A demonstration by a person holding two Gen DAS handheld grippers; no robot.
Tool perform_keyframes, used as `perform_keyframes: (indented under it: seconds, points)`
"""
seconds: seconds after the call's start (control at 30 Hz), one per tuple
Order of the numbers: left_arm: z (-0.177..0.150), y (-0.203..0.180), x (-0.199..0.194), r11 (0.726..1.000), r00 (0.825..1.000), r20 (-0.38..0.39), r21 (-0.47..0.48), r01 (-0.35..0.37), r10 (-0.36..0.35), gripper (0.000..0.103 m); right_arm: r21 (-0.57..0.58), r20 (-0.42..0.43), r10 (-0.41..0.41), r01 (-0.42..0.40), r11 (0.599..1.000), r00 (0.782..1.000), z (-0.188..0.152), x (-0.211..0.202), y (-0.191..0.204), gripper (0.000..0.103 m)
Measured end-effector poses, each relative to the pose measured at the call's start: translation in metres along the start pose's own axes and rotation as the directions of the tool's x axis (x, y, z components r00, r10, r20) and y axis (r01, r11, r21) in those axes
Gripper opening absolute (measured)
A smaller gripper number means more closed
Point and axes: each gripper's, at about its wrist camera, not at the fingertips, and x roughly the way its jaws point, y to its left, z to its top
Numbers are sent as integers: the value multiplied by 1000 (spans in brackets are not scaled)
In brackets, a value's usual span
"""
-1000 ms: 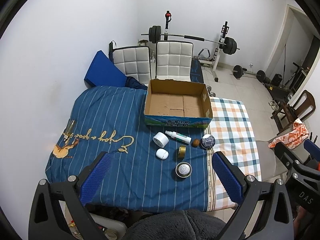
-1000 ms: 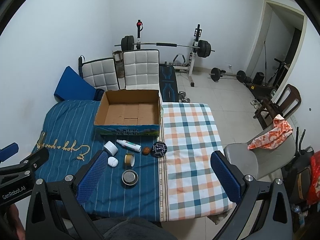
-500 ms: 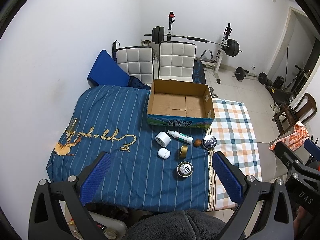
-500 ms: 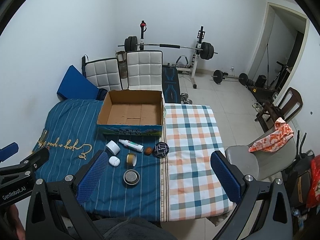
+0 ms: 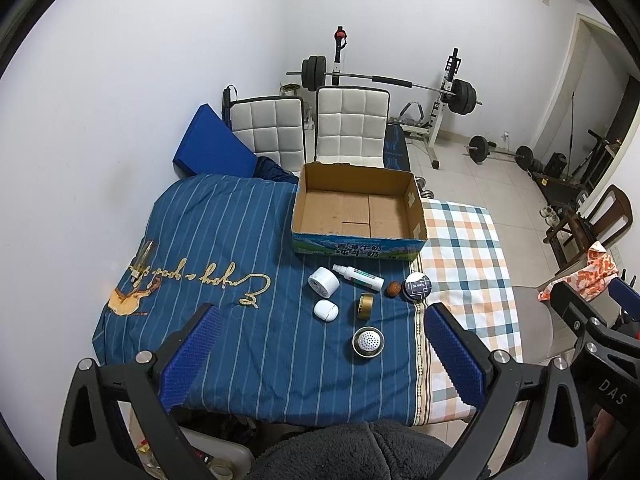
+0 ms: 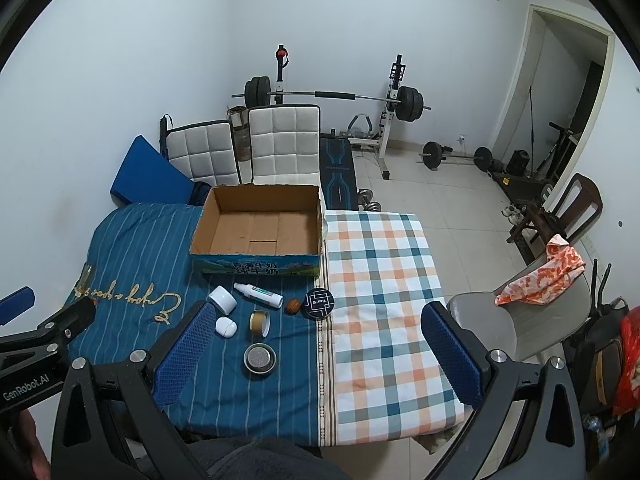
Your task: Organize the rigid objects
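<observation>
Blue-padded left gripper [image 5: 320, 344] and right gripper [image 6: 318, 342] hovered spread wide, empty, short of the open brown cardboard box [image 5: 357, 210].

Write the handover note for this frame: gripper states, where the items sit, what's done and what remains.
Left gripper: open, holding nothing, above the near edge of the bed.
Right gripper: open, holding nothing, at a similar height.
Cardboard box: upright on the blue striped cover, nothing inside it.
In front of the box, loose on the cover: white cylinder, spray bottle, white case, tape roll, metal strainer, brown nut, round black tin.
Done: nothing boxed.
Left: presumably all seven items go into the box.
</observation>
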Motion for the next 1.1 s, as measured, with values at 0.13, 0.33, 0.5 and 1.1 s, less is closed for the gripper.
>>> perform_keyframes:
  seconds: [0.13,0.33,0.5,1.1]
  points:
    - [3,-4,1,1000,1000,-5,4,4,-4,103,-1,-1,3,-3,1000,1000,1,0,-1,103]
    - [4,-10,4,1000,1000,-1,6,3,-3,103,-1,6,1,-1,1000,1000,0,0,-1,103]
    - [4,-10,4,1000,1000,0,5,5,-5,103,1,6,0,0,1000,1000,-3,2,-1,103]
    - [4,-9,6,1000,1000,1,7,1,-1,103,4,3,5,-5,1000,1000,0,10,-2,103]
